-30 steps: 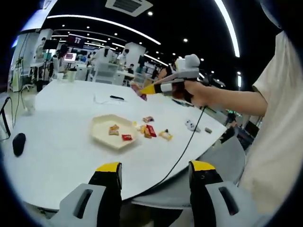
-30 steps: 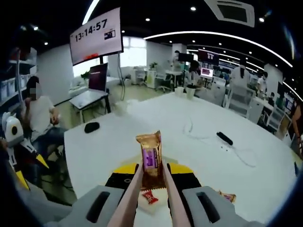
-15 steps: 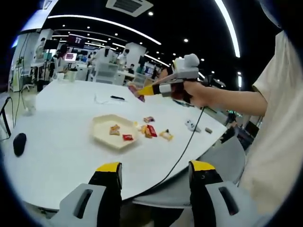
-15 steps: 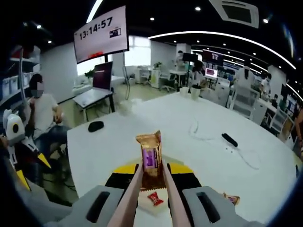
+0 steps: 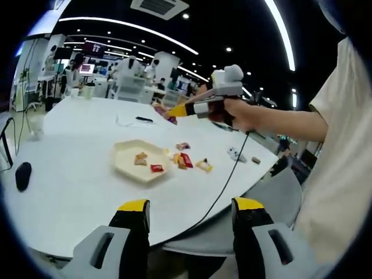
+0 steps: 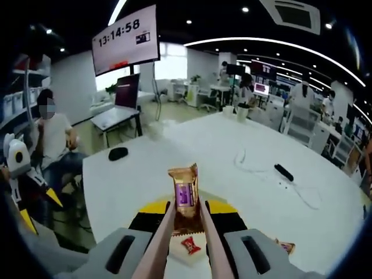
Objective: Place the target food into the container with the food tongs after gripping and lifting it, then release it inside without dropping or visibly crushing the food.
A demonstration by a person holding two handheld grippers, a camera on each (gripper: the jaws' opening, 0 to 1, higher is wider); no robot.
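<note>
Above white round worktop (image 5: 70, 174) | right gripper (image 6: 187, 218): jaws squeezing pale food tongs (image 6: 164, 232) shut on gold-and-purple wrapped snack bar (image 6: 185, 195), upright between tong tips, over cream hexagonal tray (image 5: 136, 160) | left gripper (image 5: 189, 212): jaws wide apart, holding nothing | risk: loosened squeeze drops bar outside tray (harder squeeze likely crushes it).
</note>
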